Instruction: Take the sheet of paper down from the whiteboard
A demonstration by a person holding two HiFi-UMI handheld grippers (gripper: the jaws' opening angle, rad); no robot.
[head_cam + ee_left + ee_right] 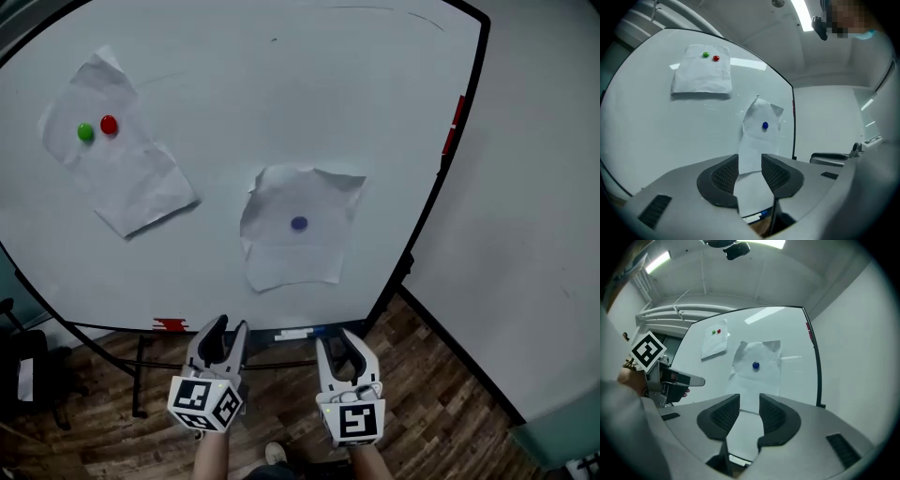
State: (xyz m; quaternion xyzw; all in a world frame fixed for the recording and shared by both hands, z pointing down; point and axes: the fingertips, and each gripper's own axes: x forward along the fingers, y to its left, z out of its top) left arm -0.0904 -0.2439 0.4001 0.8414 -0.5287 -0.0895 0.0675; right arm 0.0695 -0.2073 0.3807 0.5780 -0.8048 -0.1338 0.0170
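Approach is the step in hand, by my reading: the left hand-held gripper (230,328) and the right hand-held gripper (337,339) both hang just below the lower edge of the whiteboard (281,75), each with its jaws apart and nothing between them. The sheet of paper (298,258) they point at is pinned by a blue magnet (299,223) near the board's lower right edge, creased and untouched, its bottom edge looking loose. A second sheet (131,183), under a green magnet (85,132) and a red magnet (109,124), sits toward the upper left corner, well apart. The next move likely calls for one gripper to close on the loose bottom edge while the other pulls the blue magnet off.
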